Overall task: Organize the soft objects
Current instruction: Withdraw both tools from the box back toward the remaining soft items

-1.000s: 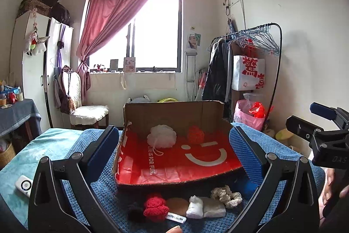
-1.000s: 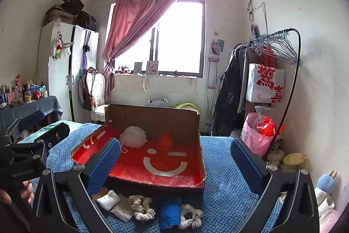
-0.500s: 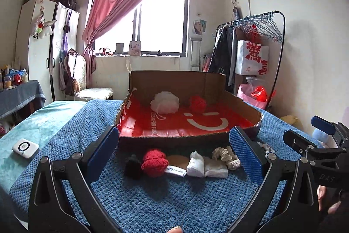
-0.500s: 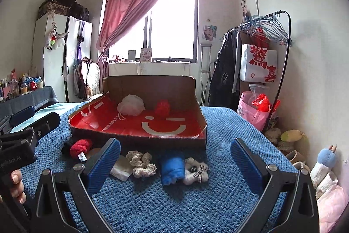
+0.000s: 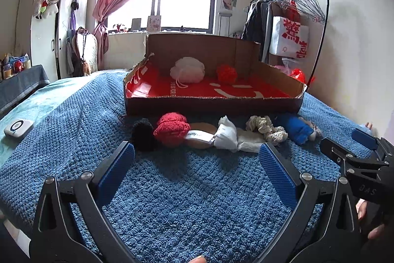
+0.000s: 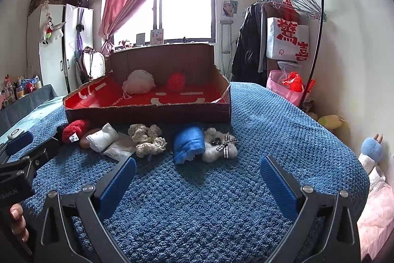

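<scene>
Soft objects (image 5: 221, 133) now lie nearer both grippers, left (image 5: 197, 164) and right (image 6: 198, 170), fingers wide.

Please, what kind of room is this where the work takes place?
Most likely a bedroom in a home. The soft objects lie on a bed under a blue knitted blanket; a white wardrobe stands at the left wall, and a black metal clothes rack with hangers and coats stands at the right.

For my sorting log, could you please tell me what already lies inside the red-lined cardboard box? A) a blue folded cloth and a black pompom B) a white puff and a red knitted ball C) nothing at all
B: the white fluffy puff and the red knitted ball lie in the red-lined cardboard box; the other soft things lie outside it.
</scene>
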### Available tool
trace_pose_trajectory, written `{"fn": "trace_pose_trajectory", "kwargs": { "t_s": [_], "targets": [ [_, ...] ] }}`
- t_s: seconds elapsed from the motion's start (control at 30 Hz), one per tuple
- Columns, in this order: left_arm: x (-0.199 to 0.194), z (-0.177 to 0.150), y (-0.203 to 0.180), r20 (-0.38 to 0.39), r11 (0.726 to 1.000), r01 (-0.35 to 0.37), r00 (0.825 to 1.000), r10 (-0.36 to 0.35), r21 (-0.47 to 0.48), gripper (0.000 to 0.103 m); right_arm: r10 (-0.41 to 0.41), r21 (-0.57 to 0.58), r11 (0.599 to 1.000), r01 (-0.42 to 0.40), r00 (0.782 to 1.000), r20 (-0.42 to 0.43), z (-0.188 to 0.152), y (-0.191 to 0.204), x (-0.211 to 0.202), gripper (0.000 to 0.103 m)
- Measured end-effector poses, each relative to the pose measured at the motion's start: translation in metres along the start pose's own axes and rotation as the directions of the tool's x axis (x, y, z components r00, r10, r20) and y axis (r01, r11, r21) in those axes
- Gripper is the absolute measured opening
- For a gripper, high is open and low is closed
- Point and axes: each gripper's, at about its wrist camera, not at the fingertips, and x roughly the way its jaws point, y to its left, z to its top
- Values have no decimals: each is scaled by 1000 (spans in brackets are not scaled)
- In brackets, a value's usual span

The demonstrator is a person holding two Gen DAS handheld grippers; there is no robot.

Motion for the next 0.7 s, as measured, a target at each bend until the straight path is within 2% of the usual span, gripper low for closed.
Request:
{"fn": "trace_pose_trajectory", "kwargs": {
  "t_s": [0.37, 0.7],
  "targets": [
    [14, -20, 6, -91, 1000, -21, 996, 21, -6, 103, 1, 1, 1000, -1, 997, -80, -23, 1, 12, 103],
    [17, -12, 14, -133, 1000, -24, 991, 24, 0, 103, 7, 10, 1000, -6, 994, -106, -17, -3, 19, 103]
  ]
}}
